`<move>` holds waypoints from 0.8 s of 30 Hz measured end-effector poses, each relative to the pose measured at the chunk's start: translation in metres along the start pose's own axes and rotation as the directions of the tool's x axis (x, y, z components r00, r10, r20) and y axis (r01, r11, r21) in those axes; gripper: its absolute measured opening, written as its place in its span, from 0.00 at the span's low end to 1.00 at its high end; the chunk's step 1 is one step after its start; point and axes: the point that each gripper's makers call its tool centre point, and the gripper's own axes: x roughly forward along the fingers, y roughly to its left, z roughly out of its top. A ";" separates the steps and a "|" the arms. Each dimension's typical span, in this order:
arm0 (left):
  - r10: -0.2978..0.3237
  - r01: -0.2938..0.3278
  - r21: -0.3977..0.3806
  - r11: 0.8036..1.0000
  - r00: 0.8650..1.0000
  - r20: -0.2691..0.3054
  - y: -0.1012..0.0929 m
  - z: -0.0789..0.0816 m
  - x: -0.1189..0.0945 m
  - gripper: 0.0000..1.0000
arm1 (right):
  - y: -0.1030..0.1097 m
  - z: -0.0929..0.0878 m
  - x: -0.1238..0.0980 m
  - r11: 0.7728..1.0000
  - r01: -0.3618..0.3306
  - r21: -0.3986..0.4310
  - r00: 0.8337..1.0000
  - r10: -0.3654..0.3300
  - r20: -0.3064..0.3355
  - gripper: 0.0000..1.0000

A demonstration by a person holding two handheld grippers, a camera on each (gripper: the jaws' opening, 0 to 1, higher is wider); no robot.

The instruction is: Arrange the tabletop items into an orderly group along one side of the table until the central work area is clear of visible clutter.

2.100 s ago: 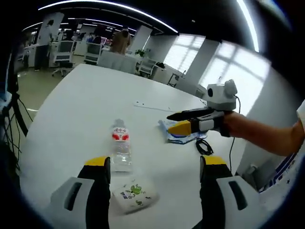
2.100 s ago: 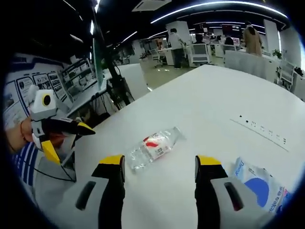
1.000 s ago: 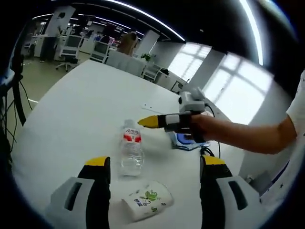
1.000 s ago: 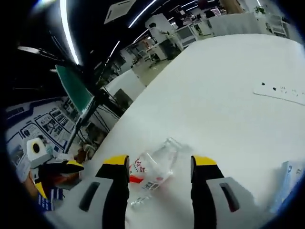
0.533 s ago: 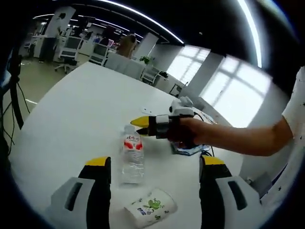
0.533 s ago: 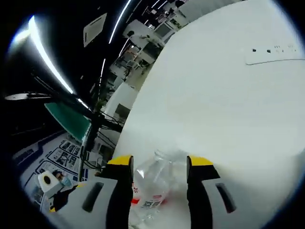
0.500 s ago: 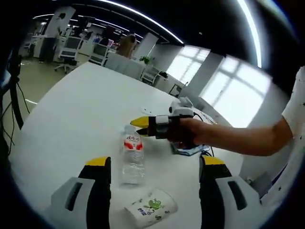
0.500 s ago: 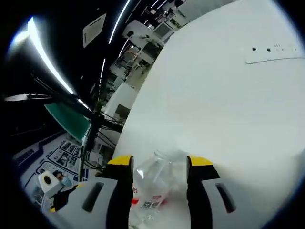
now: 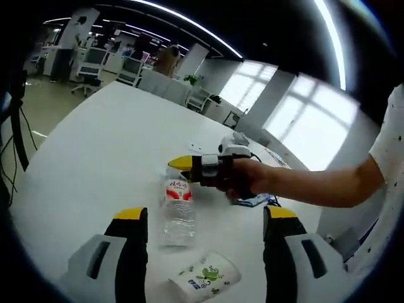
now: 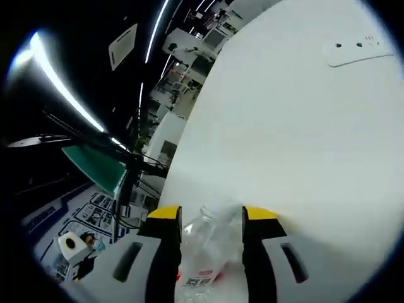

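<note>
In the left gripper view my left gripper (image 9: 201,218) rises from the bottom with its yellow-tipped jaws set wide apart and nothing between them; just beyond the left jaw the clear water bottle (image 9: 177,211) stands upright on the white table (image 9: 95,145), its red label near the neck; nearer the camera, between my jaws, a small white packet with a green print (image 9: 205,278) lies flat on the table. Further right my right gripper (image 9: 180,165) reaches in from the right, held by a hand (image 9: 243,180), with its yellow tips at the bottle's cap; behind that hand a blue and white pouch (image 9: 255,200) lies on the table, mostly hidden. Office desks and chairs stand far off at the upper left, and bright windows at the right.

In the right gripper view, the left gripper (image 10: 79,249) shows small at the lower left edge; the right gripper (image 10: 211,218) has its jaws drawn close on either side of the bottle (image 10: 205,249), whose neck sits between the yellow tips; I cannot tell whether the pads press on it; a white strip with small dark holes (image 10: 350,50) lies on the table (image 10: 303,139) at the upper right.
</note>
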 end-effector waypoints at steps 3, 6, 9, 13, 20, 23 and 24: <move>-0.001 0.001 -0.003 1.000 1.000 -0.002 0.001 -0.001 0.001 0.75 | -0.001 0.001 0.002 0.999 -0.020 0.041 1.000 0.020 0.012 0.30; -0.004 0.004 -0.003 1.000 1.000 -0.004 0.002 -0.001 0.002 0.75 | -0.004 0.002 0.004 0.997 -0.027 0.067 0.999 0.025 0.025 0.25; -0.010 0.010 -0.001 1.000 1.000 -0.007 0.004 0.000 0.006 0.75 | -0.007 0.003 0.005 0.997 -0.029 0.076 0.999 0.027 0.031 0.22; -0.019 0.019 0.006 1.000 1.000 -0.016 0.005 0.000 0.011 0.75 | -0.006 0.006 0.005 0.998 -0.029 0.057 0.999 0.027 0.032 0.22; -0.029 0.030 0.014 0.999 0.999 -0.026 0.009 0.003 0.016 0.75 | 0.005 0.008 0.003 0.999 -0.043 -0.001 0.999 0.043 0.033 0.21; -0.031 0.031 0.018 0.999 0.999 -0.035 0.010 0.002 0.017 0.75 | 0.012 0.009 0.001 0.998 -0.054 -0.037 0.998 0.056 0.036 0.21; -0.031 0.032 0.020 0.999 0.999 -0.038 0.011 0.001 0.017 0.75 | 0.013 0.009 0.000 0.997 -0.055 -0.045 0.998 0.057 0.037 0.21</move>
